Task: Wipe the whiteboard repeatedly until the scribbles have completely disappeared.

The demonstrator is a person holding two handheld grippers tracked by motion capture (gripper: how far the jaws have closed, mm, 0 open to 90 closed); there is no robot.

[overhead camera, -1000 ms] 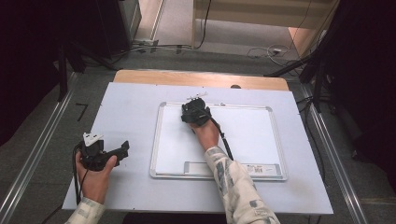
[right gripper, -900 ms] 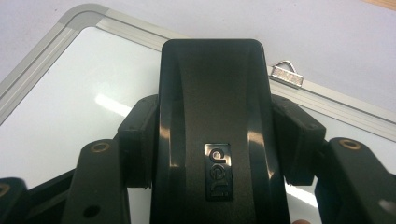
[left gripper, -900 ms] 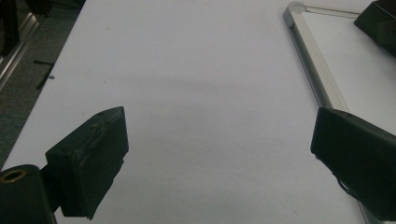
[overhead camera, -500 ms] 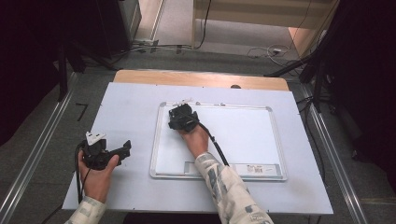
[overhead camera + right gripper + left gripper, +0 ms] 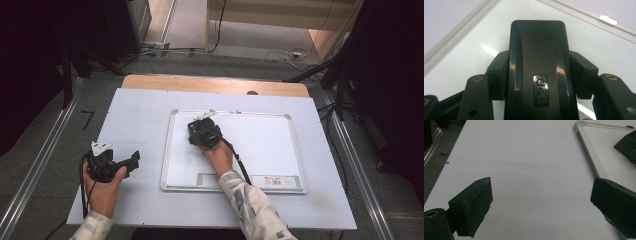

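A white whiteboard (image 5: 260,145) with a metal rim lies flat on the pale table top (image 5: 135,115). My right gripper (image 5: 202,131) presses down on the board's upper left part, shut on a black board eraser (image 5: 539,62) that its pads (image 5: 499,75) clamp from both sides. The eraser (image 5: 200,134) lies flat on the board surface (image 5: 599,50). My left gripper (image 5: 131,160) rests in a hand on the table left of the board, open with nothing between its jaws. In the left gripper view, bare table lies between the pads of the left gripper (image 5: 541,202), and the board's rim (image 5: 589,152) runs at the right.
A wooden strip (image 5: 200,82) edges the table's far side. Metal rails (image 5: 40,165) run along the floor on both sides, and cables (image 5: 280,55) lie on the floor beyond. The right gripper's cable (image 5: 240,165) trails over the board along the forearm.
My right gripper has slid the eraser leftward and a little nearer across the board. The left gripper has stayed where it was.
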